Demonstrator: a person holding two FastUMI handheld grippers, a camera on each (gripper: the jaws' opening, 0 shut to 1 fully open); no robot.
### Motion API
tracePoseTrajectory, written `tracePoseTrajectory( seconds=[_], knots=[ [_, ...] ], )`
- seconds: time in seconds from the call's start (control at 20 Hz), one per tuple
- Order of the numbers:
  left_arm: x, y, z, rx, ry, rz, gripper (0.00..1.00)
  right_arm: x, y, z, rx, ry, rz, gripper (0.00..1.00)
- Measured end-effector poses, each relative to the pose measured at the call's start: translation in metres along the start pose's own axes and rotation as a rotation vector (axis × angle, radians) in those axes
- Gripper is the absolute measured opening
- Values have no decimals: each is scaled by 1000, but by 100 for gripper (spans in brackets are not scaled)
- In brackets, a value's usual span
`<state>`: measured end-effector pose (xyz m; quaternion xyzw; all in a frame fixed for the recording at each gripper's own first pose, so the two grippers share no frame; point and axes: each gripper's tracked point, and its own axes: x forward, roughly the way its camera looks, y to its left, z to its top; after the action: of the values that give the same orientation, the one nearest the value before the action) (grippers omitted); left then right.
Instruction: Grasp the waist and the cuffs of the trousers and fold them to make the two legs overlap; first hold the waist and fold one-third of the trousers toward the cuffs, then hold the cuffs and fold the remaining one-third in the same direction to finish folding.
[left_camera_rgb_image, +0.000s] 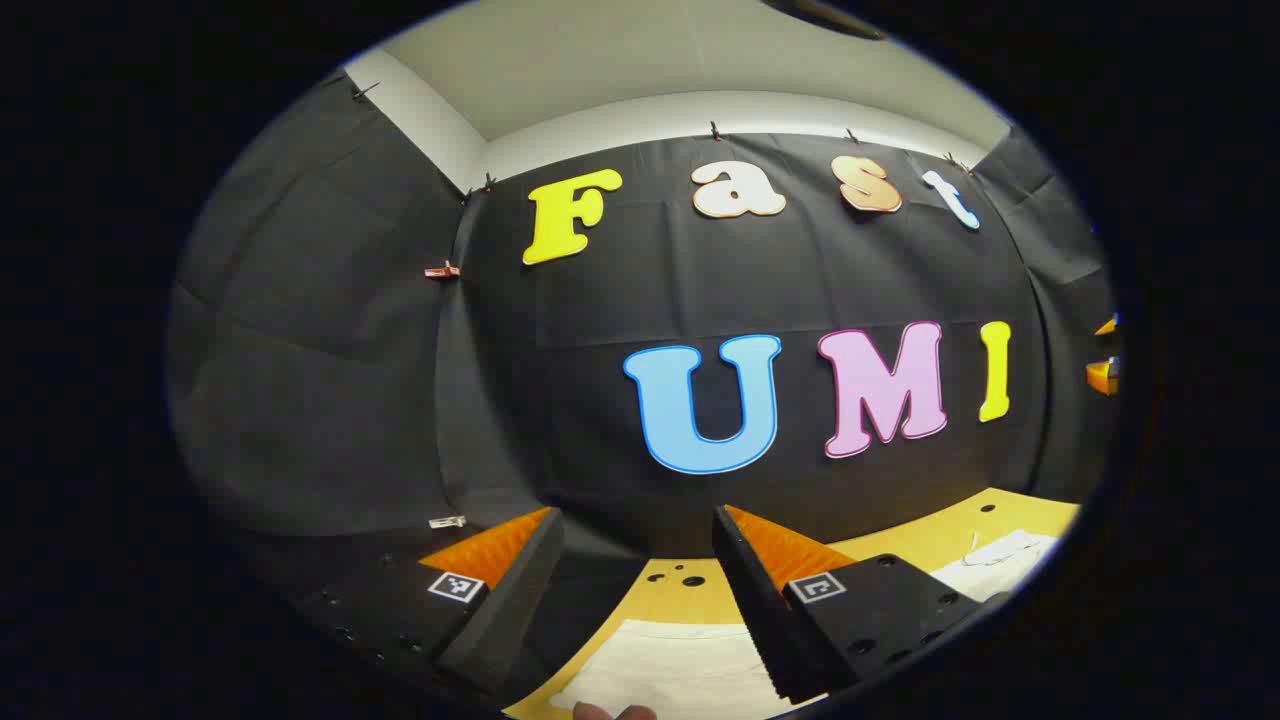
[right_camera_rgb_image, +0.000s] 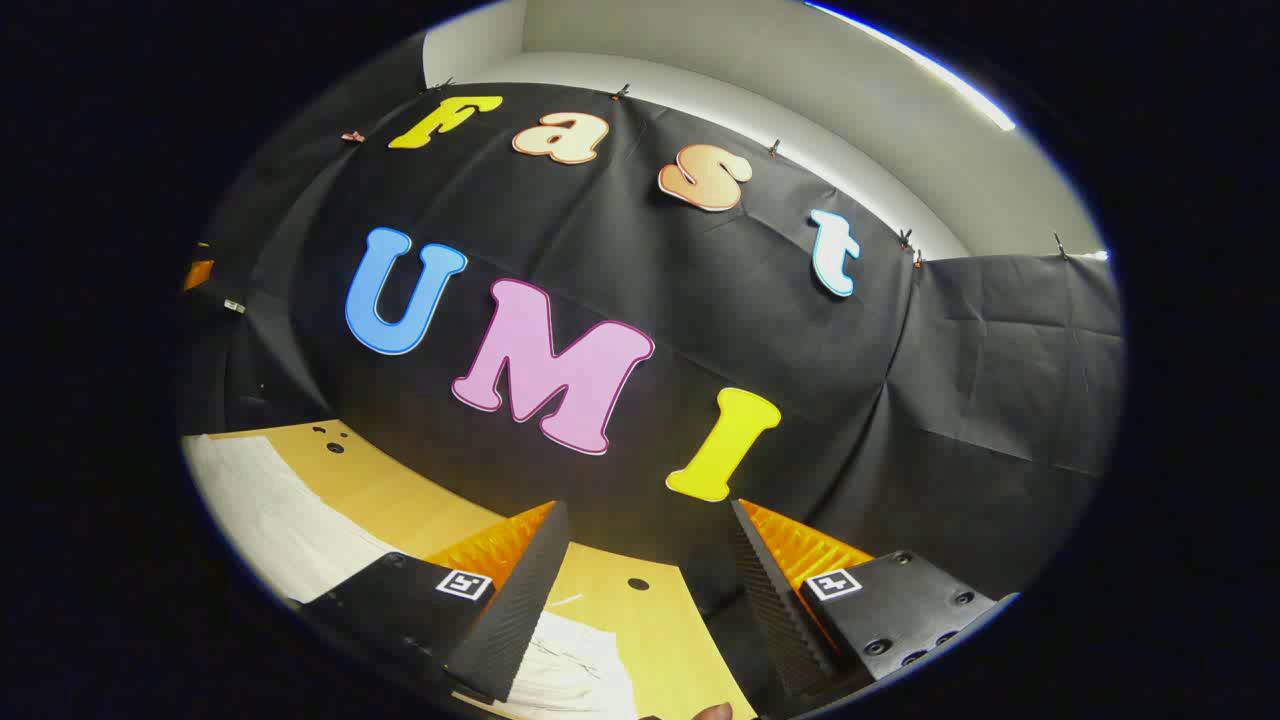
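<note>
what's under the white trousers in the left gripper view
The white trousers lie on a yellow table with small holes. Whatever sits directly beneath the cloth is covered. The left hand-held gripper hangs open above them.

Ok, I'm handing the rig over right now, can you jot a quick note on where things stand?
Left claw: open, raised above the table, holding nothing.
Right claw: open, also raised and empty.
White trousers lie flat on the table below both claws; in the right gripper view the cloth runs off to the left.
Done: no fold can be confirmed from here.
Left: grasp waist and cuffs, overlap the legs, then the two one-third folds.
</note>
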<state>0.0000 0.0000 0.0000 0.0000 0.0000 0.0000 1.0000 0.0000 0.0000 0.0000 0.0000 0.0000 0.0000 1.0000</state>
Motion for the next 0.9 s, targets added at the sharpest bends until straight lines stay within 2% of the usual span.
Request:
tracePoseTrajectory(
  seconds=[0.35,0.5,0.75,0.9],
  knots=[
    [4,4,-2,36,16,7,97,-6,-8,-5,-39,15,-18,97],
    [3,-5,-2,94,17,-9,98,-11,-6,-6,-90,15,-13,98],
    [12,-23,-7,287,21,-80,96,-21,1,-20,-161,33,3,98],
    [12,-42,-17,542,16,-133,94,-25,2,-36,-274,55,40,98]
  ],
)
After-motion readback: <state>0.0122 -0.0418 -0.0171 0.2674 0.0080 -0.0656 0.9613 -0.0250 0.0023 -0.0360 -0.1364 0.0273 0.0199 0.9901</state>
